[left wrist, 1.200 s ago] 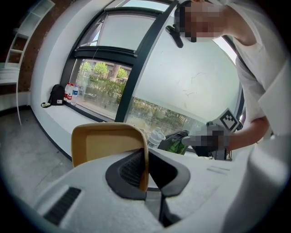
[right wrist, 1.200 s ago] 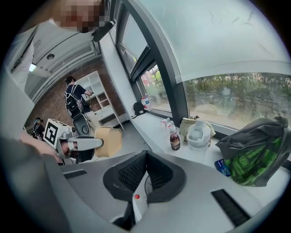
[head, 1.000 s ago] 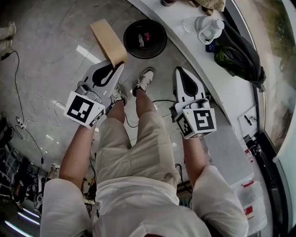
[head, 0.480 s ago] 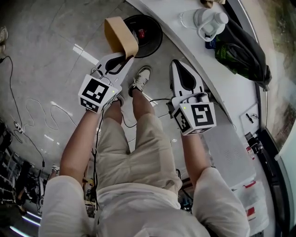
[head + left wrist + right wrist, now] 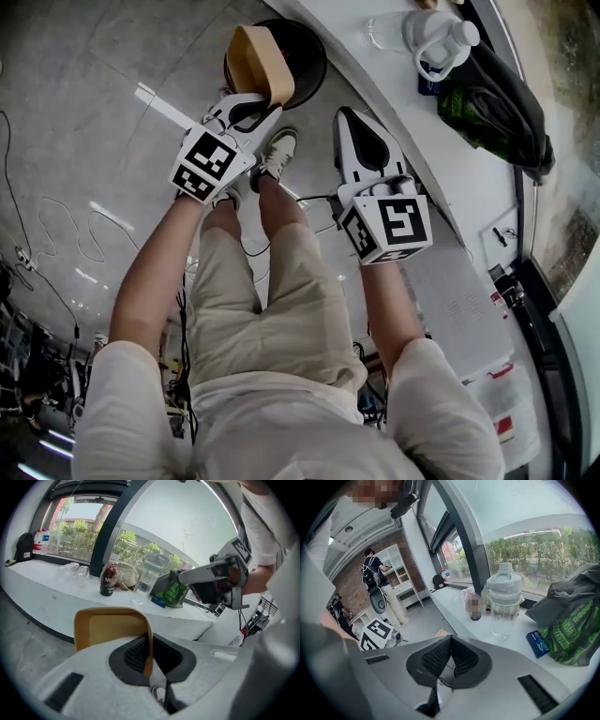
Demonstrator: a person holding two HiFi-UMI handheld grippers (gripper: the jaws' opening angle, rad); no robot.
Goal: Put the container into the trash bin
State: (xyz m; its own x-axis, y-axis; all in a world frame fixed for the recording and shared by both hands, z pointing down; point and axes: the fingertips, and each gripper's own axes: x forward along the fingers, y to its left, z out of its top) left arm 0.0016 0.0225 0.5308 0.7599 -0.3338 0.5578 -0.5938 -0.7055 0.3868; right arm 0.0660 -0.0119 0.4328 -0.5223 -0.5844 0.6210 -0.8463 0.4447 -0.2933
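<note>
A tan, shallow container (image 5: 251, 58) hangs over the left part of the round black trash bin (image 5: 311, 58) on the floor. My left gripper (image 5: 265, 101) is shut on the container's near rim. In the left gripper view the container (image 5: 110, 627) stands upright with its open side towards the camera, and its thin edge is pinched where the jaws meet (image 5: 149, 644). My right gripper (image 5: 349, 127) is shut on nothing, to the right of the bin and beside the counter edge. In the right gripper view its jaws (image 5: 449, 641) are pressed together.
A curved white counter (image 5: 412, 131) runs along the right, carrying a clear lidded bottle (image 5: 427, 37) and a green and black bag (image 5: 487, 94). My shoes (image 5: 279, 150) stand just short of the bin. Cables (image 5: 56, 225) lie on the floor at left. A person (image 5: 377, 578) stands far back.
My left gripper has carried the container forward and to the right, from beside the bin to over it. The right gripper has drifted slightly left and forward, still shut.
</note>
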